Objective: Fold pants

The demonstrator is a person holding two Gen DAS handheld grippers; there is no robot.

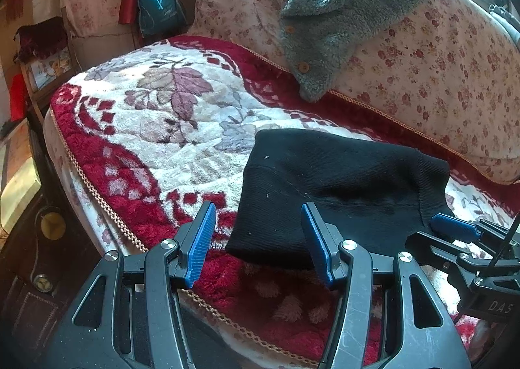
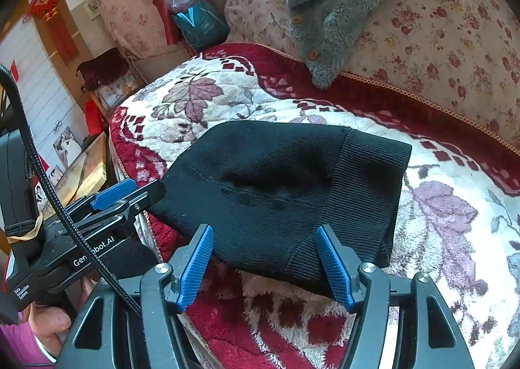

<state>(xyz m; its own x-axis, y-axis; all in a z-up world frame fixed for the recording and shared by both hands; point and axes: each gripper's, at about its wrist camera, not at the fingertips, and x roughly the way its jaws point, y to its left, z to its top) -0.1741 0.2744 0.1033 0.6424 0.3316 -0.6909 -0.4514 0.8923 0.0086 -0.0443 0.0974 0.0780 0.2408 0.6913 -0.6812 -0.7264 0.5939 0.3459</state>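
Note:
The black ribbed pants lie folded into a compact bundle on the red and white floral blanket; they also show in the right wrist view. My left gripper is open and empty, its blue pads just above the bundle's near left corner. My right gripper is open and empty, straddling the bundle's near edge. The right gripper also shows at the right of the left wrist view, and the left gripper at the left of the right wrist view.
A grey fleece garment is draped over a floral pillow at the back. The blanket's braided edge drops off at the left toward dark furniture. A teal bag stands behind the bed.

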